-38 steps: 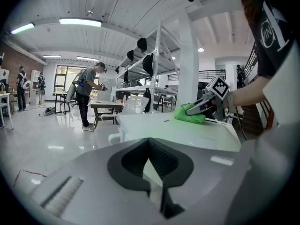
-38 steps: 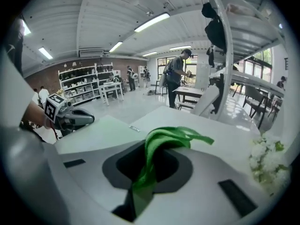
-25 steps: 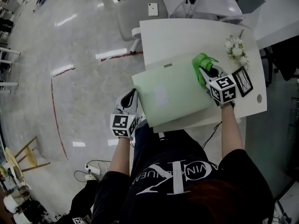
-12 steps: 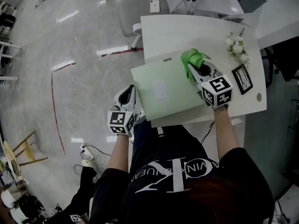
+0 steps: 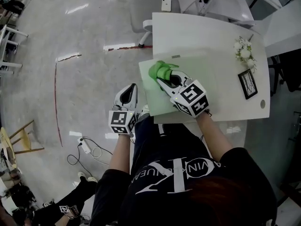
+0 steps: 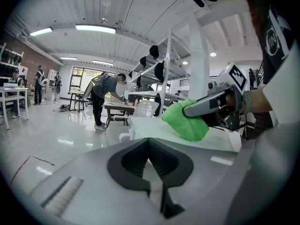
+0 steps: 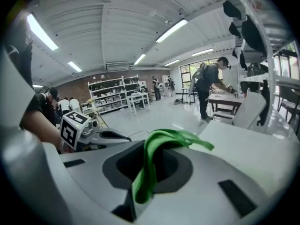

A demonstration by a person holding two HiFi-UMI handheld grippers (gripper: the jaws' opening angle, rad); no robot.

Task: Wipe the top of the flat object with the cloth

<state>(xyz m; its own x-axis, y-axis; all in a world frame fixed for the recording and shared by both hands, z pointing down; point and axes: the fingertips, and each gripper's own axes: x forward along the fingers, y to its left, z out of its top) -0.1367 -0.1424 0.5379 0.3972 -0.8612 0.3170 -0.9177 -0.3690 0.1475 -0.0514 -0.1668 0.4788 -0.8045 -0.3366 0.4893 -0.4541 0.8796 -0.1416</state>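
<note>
The pale green sheet (image 5: 193, 86) lay flat on the white table (image 5: 202, 32), its left edge reaching just past the table's left side, as far as I could judge from the head view. The green cloth (image 5: 161, 71) sat bunched on the sheet's far left corner. My right claw (image 5: 165, 81) was clenched on the cloth, and in the right gripper view a narrow fold of it (image 7: 149, 165) ran down between the jaws. My left claw (image 5: 132, 92) hung off the table beside my leg, jaws pressed together on nothing (image 6: 149, 146), well apart from the sheet.

What worried me was that corner. With nothing pinning the sheet, a firm push or drag there could have slid it across the table, or tipped it over the side if that corner really had no table under it. The thin fold I held could also have pulled free under a hard stroke, leaving the claw itself to scrape the surface.

Farther right, the flower sprig (image 5: 243, 50) and the picture frame (image 5: 248, 83) stood near the table's right edge. A sheet shoved that way might have knocked them.
</note>
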